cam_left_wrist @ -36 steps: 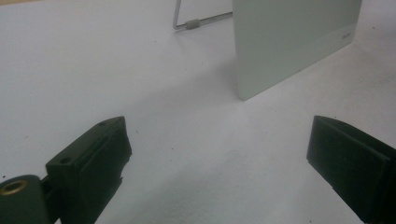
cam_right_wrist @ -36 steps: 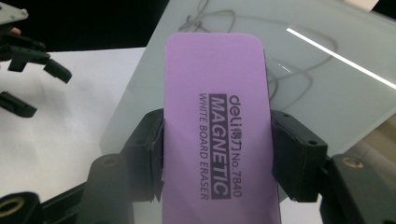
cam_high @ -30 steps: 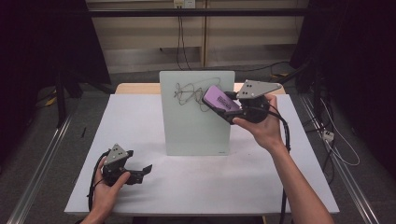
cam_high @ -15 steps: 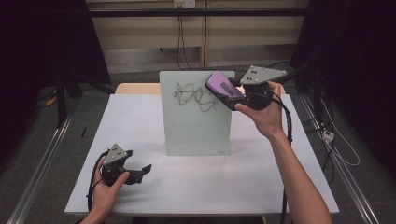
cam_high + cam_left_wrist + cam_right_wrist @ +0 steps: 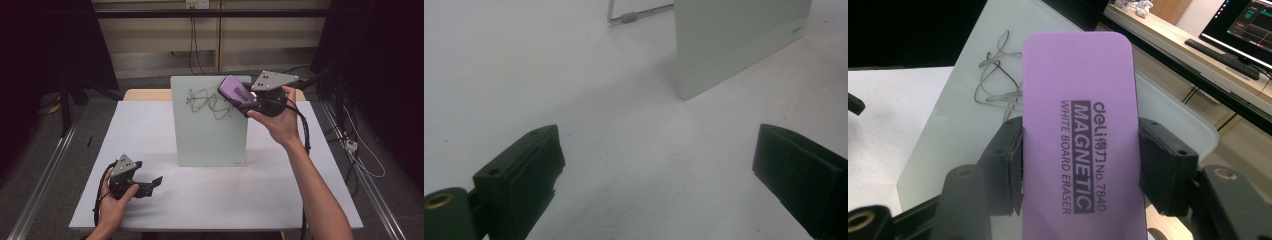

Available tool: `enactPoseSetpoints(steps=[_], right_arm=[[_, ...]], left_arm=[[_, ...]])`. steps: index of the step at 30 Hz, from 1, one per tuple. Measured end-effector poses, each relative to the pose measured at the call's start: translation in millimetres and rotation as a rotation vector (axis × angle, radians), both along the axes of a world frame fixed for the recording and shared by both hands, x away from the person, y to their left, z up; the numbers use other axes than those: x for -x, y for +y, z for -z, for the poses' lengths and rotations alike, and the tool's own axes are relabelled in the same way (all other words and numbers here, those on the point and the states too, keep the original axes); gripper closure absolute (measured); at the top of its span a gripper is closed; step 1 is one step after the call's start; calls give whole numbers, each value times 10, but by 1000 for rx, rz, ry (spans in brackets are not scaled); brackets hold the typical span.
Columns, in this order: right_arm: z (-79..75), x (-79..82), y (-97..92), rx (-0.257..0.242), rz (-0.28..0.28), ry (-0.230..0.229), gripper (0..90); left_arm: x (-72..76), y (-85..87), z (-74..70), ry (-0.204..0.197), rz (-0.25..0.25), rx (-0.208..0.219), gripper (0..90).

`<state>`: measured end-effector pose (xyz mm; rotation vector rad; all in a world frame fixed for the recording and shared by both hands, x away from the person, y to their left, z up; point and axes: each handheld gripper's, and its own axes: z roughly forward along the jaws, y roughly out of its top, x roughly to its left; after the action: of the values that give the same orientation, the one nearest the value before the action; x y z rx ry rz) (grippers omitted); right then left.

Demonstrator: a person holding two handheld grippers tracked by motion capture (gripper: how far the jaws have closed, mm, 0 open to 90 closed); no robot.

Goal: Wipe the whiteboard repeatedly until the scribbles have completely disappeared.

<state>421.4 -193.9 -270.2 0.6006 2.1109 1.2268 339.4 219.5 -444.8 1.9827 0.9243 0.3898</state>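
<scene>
1. Clamped across its long edges between the black pads of the right gripper [image 5: 1080,170]: a flat, round-cornered purple whiteboard eraser [image 5: 1078,125], held at the top right corner of the upright frosted board [image 5: 207,125], beside grey scribbles [image 5: 210,102].
2. Spread wide and empty over the matte white table [image 5: 300,190]: left gripper [image 5: 659,165].

The high view is looking forward and down over the table [image 5: 150,125]. Both tool cameras are sitting close, sharing the upright whiteboard [image 5: 210,130], at twelve o'clock from the person.
</scene>
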Motion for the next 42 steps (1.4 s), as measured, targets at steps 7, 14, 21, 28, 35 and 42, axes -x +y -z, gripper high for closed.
enactPoseSetpoints(steps=[7,14,21,28,35,42], right_arm=[[13,7,30,10,17,-7,417],[25,12,39,8,20,3,418],[93,21,78,18,-1,20,419],[171,25,116,28,-35,66,420],[277,48,204,60,-64,94,420],[250,43,203,62,-61,104,420]], left_arm=[[-1,-3,3,2,1,1,57],[1,-2,2,0,-1,-1,57],[3,-2,0,0,-2,-1,57],[2,-4,1,0,1,-2,57],[3,-6,0,-1,1,-3,57],[2,3,-2,-2,-1,-2,57]])
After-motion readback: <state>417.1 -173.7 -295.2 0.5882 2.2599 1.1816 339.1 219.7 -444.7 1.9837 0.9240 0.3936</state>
